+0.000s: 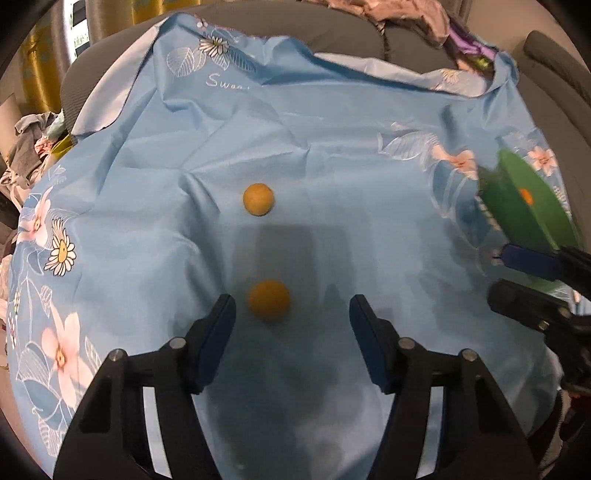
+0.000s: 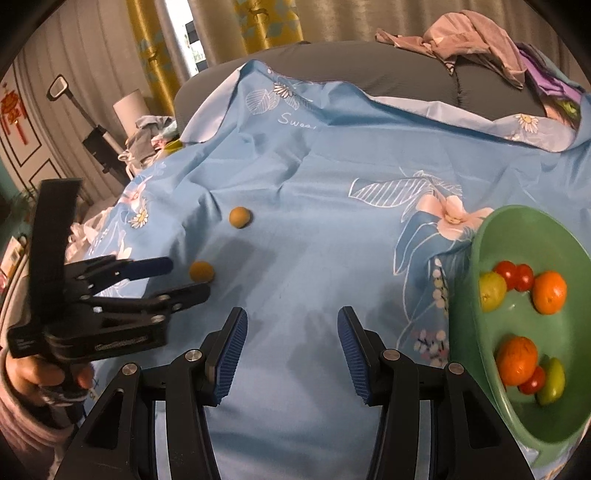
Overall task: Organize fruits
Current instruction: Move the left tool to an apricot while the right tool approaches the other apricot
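Two small yellow-orange round fruits lie on the blue flowered sheet. The near fruit sits between the tips of my left gripper, closer to the left finger, and neither pad touches it. The far fruit lies beyond it. Seen from the right wrist, the left gripper has the near fruit at its tips, with the far fruit behind. My right gripper stands open over bare sheet, beside the green bowl, which holds oranges, red tomatoes and yellow-green fruits.
The green bowl and the right gripper show blurred at the right edge of the left wrist view. Grey cushions with crumpled clothes lie behind the sheet. A hand in a sleeve holds the left gripper.
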Demonstrator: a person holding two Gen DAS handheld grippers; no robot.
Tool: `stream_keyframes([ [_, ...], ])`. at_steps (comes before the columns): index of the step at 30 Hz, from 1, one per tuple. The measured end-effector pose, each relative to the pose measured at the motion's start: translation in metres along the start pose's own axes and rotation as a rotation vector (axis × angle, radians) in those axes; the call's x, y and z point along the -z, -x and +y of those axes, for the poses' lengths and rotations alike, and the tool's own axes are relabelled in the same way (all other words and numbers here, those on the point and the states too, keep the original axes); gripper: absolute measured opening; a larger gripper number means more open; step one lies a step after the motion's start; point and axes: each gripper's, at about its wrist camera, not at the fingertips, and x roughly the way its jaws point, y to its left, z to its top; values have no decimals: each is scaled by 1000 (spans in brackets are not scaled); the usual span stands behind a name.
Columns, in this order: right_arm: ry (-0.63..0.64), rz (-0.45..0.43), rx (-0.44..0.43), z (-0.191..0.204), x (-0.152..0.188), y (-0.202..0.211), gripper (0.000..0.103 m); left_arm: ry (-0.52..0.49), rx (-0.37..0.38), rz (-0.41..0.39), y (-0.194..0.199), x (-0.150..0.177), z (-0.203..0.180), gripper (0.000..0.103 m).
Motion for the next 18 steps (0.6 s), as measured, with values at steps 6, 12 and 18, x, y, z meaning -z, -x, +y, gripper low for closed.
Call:
stream_keyframes([
  [6, -2, 1, -17, -4, -5, -8, 51, -5, -32, 36, -21, -1, 5, 41],
  [12, -7, 11, -29, -6, -9, -19, 51, -11, -43, 14, -23, 2, 7, 26],
  [18, -6, 35, -76, -2, -20, -42, 51, 60, 15, -39, -2, 1, 21, 27],
])
